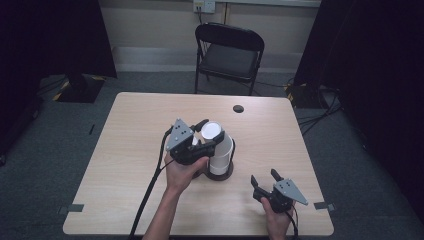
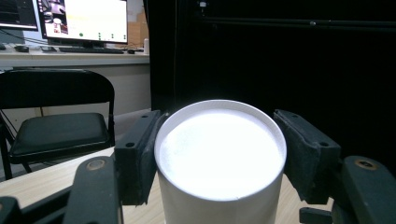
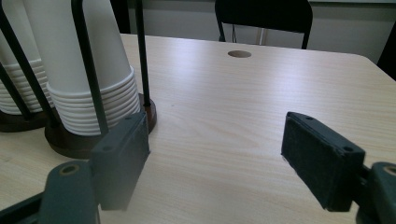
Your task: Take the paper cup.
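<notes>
- We see the left gripper [image 1: 206, 134] held in the person's left hand [image 1: 183, 172], near the middle of the table [image 1: 140, 150], a little toward its near edge.
- Its two black jaws are clenched on the top of a stack of white paper cups [image 1: 218, 148]; in the left gripper view the padded faces press on either side of the top cup [image 2: 219, 154].
- The cups are stacked upside down, so the top one shows a flat, round, bright white base with a thin raised rim.
- The stack stands upright in a cup holder [image 1: 222, 175] with a round dark brown base and thin black upright rods.
- In the right gripper view the ribbed rolled rims of many nested cups [image 3: 95, 105] pile up just above that base, and a second stack [image 3: 16, 70] with its own dark base stands just beside it.
- The right gripper [image 1: 265, 181] rests in the person's right hand [image 1: 277, 220] near the table's near right corner, well apart from the cups.
- Its jaws are spread wide with nothing between them; we see bare table in the gap.
- The jaw pads are dark, matt and slightly rough, like dense foam, set on black metal arms with screw heads.
- Each gripper carries a grey three-cornered plate on top, and a black cable trails from it over the near edge.
- The table is pale wood grain with rounded corners and a round cable hole [image 1: 238, 108] near the far edge.
- A black folding chair [image 1: 229, 52] stands beyond the far edge.
</notes>
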The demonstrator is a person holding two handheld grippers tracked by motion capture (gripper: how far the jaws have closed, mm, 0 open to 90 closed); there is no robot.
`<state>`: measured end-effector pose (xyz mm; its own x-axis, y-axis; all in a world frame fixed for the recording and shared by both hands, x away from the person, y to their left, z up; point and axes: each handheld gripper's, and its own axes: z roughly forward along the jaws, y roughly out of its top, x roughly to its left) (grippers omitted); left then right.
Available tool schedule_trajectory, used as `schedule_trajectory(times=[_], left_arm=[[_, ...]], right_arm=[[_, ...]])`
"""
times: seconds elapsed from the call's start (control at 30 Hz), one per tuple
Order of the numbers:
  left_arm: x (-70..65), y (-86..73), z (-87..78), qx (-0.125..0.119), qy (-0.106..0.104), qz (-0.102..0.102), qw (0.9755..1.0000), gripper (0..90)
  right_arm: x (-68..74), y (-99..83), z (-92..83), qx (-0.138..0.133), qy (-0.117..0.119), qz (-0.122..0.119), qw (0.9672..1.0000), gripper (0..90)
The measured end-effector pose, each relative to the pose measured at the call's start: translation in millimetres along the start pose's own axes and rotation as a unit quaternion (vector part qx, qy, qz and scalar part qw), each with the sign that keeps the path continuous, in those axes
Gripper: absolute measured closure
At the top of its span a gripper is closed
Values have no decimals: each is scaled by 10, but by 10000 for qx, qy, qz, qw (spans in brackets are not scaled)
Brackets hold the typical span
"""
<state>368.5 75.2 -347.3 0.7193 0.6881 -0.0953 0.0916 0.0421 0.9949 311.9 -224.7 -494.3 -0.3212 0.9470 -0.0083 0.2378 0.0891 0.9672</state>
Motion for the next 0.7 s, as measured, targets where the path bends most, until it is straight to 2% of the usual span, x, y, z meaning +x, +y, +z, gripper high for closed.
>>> schedule_trajectory(times=[0.03, 0.2, 0.33, 0.43, 0.6, 0.7], left_arm=[[-19, -7, -25, -40, 56, -14, 10000, 351], [-18, -21, -88, -33, 35, -57, 10000, 351], [-9, -55, -133, 4, 37, -175, 9998, 351], [-18, -78, -167, 99, 63, -82, 9999, 351], [-25, -117, -228, 115, 51, -108, 9999, 351], [-22, -138, -259, 71, 26, -220, 9997, 351]], right_arm=[[2, 1, 2, 14, 3, -4, 10000, 228], [4, 2, 7, 32, 19, -18, 10000, 228], [15, 8, 17, 115, -12, -58, 9999, 251], [29, 11, 25, 155, -16, -128, 9998, 251], [39, 12, 28, 172, -40, -173, 9997, 263], [45, 15, 36, 210, -77, -207, 9995, 280]])
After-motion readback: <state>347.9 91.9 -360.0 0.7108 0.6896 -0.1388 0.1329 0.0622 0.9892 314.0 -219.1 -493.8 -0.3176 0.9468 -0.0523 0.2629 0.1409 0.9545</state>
